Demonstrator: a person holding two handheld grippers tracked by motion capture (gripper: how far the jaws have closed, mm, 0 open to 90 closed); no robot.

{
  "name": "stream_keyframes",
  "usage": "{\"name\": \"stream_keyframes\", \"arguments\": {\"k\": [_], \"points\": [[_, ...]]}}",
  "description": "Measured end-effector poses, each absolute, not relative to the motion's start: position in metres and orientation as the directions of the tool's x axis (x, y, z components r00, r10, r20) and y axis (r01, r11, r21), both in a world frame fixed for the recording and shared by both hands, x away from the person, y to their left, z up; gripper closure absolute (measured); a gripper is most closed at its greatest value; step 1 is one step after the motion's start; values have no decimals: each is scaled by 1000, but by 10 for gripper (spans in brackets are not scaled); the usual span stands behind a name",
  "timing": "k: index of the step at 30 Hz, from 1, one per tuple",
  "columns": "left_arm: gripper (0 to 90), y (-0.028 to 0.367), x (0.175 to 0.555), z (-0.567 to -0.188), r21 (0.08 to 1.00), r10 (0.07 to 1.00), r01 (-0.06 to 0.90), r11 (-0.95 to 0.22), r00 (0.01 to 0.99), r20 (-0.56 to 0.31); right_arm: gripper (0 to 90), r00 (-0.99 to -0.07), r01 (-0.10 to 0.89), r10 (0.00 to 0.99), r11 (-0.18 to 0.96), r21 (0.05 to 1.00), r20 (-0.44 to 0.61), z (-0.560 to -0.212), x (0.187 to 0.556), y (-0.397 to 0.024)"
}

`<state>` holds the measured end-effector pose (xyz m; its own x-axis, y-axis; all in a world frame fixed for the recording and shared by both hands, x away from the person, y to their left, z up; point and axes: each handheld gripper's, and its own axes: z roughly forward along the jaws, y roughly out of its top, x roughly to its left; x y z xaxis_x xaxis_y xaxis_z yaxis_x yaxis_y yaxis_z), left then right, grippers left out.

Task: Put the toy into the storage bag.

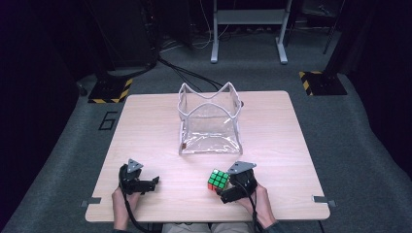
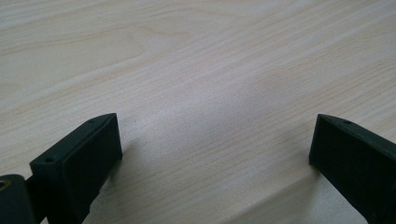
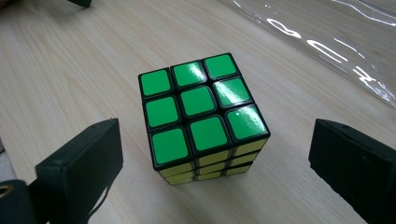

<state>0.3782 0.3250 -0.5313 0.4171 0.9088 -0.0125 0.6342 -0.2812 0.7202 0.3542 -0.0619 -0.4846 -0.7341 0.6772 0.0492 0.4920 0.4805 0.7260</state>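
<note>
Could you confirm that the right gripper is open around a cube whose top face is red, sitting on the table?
Not quite: the cube's top face is green, not red, as the right gripper view shows. The right gripper is indeed open around it on the table.

Green-topped cube (image 3: 201, 116), pale woodgrain table (image 3: 70, 70)

Black grippers (image 1: 145, 184) with grey triangular plates and black cables.

The high view looks forward and down on the whole bench (image 1: 145, 126). The right gripper view sits close over the Rubik's cube (image 3: 203, 116), shared with it.
</note>
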Motion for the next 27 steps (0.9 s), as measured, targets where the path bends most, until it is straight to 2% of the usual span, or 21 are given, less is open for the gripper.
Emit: {"name": "stream_keyframes", "arguments": {"k": [23,27], "points": [[24,324,379,-531,721,913,635,-276,408,-9,1,-759,486,648,512,708,52,-519,372,-48],[24,324,379,-531,721,912,635,-278,409,-9,77,-764,484,643,521,703,49,-524,373,-47]]}}
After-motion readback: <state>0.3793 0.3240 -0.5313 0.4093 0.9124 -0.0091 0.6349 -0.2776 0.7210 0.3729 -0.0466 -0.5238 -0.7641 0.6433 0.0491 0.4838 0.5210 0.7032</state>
